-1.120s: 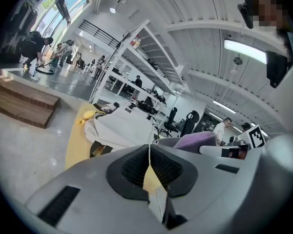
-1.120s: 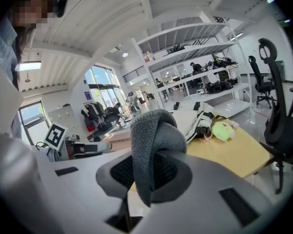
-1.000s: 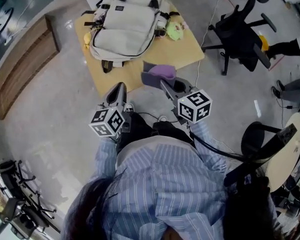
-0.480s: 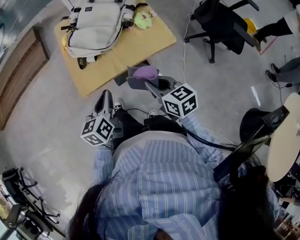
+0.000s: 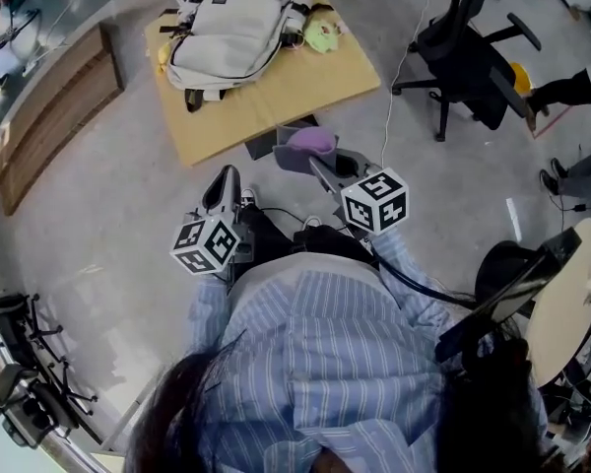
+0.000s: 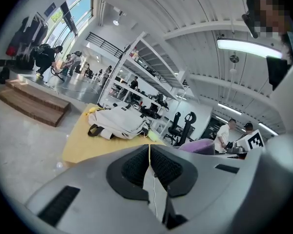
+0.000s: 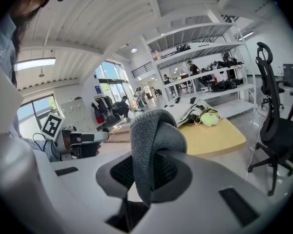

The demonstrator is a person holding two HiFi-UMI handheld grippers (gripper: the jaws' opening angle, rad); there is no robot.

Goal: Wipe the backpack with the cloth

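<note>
A light grey backpack (image 5: 231,28) lies flat on a low wooden table (image 5: 276,92) at the top of the head view; it also shows in the left gripper view as the backpack (image 6: 118,122) and far off in the right gripper view as the backpack (image 7: 200,108). My right gripper (image 5: 300,151) is shut on a folded grey-purple cloth (image 5: 310,141), which bulges out between the jaws as the cloth (image 7: 154,145). My left gripper (image 5: 224,180) hangs shut and empty over the floor, short of the table. Both grippers are well apart from the backpack.
A green plush toy (image 5: 322,35) and a yellow item (image 5: 164,55) lie beside the backpack. A black office chair (image 5: 473,62) stands right of the table, wooden steps (image 5: 49,116) to its left. Cables run across the floor. A round pale table (image 5: 561,304) is at the right.
The head view has shifted, so the table and backpack now sit further right in the frame than half a second ago. Both grippers stay low near my body, the cloth still held.
</note>
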